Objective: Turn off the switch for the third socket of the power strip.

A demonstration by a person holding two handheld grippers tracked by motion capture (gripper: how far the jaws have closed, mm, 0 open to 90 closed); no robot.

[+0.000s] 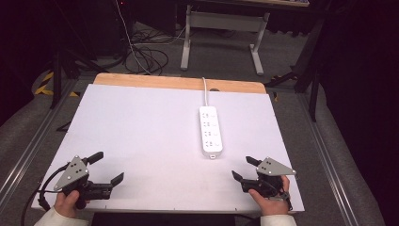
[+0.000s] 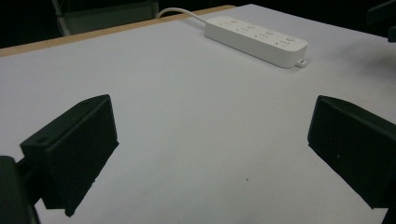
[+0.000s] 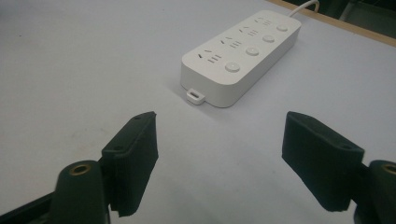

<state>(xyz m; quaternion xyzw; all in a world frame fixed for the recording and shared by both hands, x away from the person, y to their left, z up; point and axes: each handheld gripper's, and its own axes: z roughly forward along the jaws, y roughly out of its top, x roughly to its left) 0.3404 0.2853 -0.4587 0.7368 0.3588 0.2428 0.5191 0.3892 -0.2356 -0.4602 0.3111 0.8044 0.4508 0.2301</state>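
A: High view: white power strip (image 1: 210, 131) lies on the table (image 1: 141, 132), right of centre, long axis running away, cord toward the far edge. Left gripper (image 1: 109, 168) and right gripper (image 1: 244, 168) sit near, jaws spread, empty.

B: Left gripper view: strip far right, bare table between. Right gripper view: strip just ahead, its tab end nearest.

A white power strip (image 1: 210, 131) lies on a white table (image 1: 141, 127) with a tan wooden far edge
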